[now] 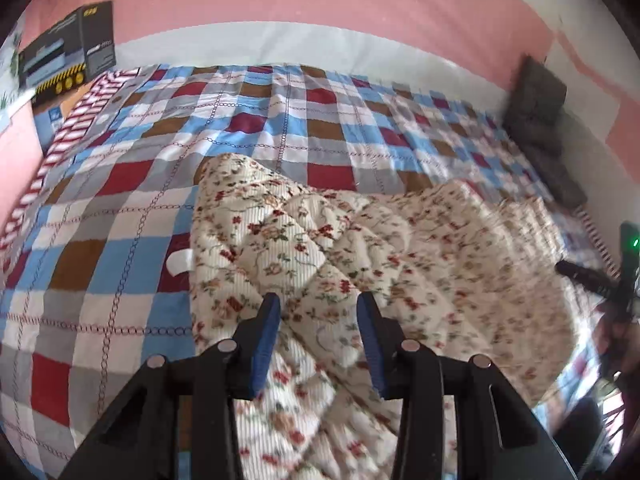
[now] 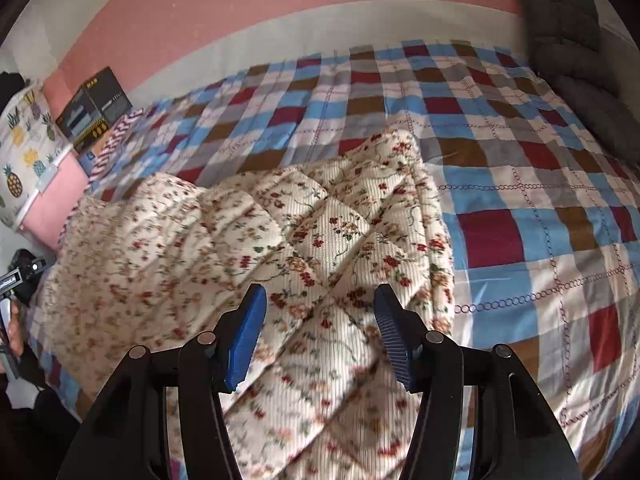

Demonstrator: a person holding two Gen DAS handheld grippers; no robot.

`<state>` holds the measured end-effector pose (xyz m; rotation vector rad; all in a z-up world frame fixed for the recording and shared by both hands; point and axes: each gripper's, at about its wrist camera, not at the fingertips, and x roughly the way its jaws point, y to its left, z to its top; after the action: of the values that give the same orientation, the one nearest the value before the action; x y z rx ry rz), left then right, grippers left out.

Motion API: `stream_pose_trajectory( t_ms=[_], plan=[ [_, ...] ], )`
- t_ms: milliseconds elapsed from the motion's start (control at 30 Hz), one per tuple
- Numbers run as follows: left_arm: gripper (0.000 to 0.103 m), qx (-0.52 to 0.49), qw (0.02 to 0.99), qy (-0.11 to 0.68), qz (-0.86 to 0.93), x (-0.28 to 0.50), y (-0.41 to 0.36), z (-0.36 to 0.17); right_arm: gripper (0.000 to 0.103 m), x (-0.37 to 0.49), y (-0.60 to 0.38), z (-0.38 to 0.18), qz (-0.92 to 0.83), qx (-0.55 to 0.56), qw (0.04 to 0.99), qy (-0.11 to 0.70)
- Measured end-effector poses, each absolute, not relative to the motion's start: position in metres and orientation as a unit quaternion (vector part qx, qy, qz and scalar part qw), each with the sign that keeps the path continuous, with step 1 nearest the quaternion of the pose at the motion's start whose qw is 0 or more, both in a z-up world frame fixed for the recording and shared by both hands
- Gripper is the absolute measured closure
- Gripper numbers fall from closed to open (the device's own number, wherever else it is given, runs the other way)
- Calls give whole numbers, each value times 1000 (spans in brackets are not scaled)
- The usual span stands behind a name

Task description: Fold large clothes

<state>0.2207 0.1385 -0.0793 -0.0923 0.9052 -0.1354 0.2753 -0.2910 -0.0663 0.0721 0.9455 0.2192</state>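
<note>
A cream quilted garment with a red and green flower print [image 1: 360, 248] lies folded over on a checked bedspread [image 1: 240, 120]. My left gripper [image 1: 319, 304] hovers just above the garment's left part, jaws open and empty. In the right wrist view the same floral garment [image 2: 280, 240] spreads across the bedspread [image 2: 540, 220], its right edge near the middle of the frame. My right gripper [image 2: 320, 298] is open and empty, just above the garment's right part. The other gripper shows at the right edge of the left wrist view [image 1: 608, 280] and at the left edge of the right wrist view [image 2: 20, 280].
A black box [image 1: 68, 56] stands at the bed's far left corner, also in the right wrist view [image 2: 94, 110]. Dark grey cushions [image 1: 540, 112] lean on the wall at the far right. A pineapple-print cloth [image 2: 24, 152] hangs at left. A pink and white wall runs behind the bed.
</note>
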Motion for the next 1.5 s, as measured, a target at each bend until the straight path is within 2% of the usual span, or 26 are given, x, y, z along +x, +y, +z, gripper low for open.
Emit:
stream_pose_trajectory(
  t_ms=[33, 167, 333, 467, 533, 633, 667, 700, 733, 967, 1267, 1500],
  plan=[
    [59, -39, 892, 447, -51, 232, 140, -95, 48, 282, -294, -79, 88, 27, 887, 452],
    [61, -159, 881, 442, -49, 249, 174, -121, 51, 300, -325, -107, 64, 78, 888, 449],
    [62, -119, 886, 447, -33, 242, 159, -102, 51, 292, -310, -87, 47, 35, 893, 446],
    [62, -106, 901, 421, -19, 239, 156, -80, 49, 289, -303, -56, 65, 33, 908, 412],
    [61, -76, 901, 427, 4, 252, 152, -85, 49, 301, -302, -59, 60, 24, 906, 418],
    [57, -103, 885, 454, 9, 271, 163, -113, 49, 327, -315, -89, 31, 29, 889, 456],
    [56, -114, 884, 453, 7, 272, 166, -117, 44, 331, -323, -98, 33, 49, 884, 463],
    [56, -117, 885, 451, 5, 273, 168, -117, 35, 332, -329, -102, 29, 69, 883, 464],
    [56, -115, 885, 451, 5, 272, 166, -116, 33, 333, -335, -105, 25, 88, 878, 470],
    [56, -89, 884, 459, 16, 257, 159, -92, 32, 315, -340, -82, 35, 95, 881, 463],
    [55, -67, 889, 453, 21, 194, 142, -54, 32, 251, -334, -43, 75, 89, 886, 449],
    [53, -78, 887, 455, 27, 164, 155, -61, 32, 219, -330, -45, 92, 73, 883, 454]
  ],
)
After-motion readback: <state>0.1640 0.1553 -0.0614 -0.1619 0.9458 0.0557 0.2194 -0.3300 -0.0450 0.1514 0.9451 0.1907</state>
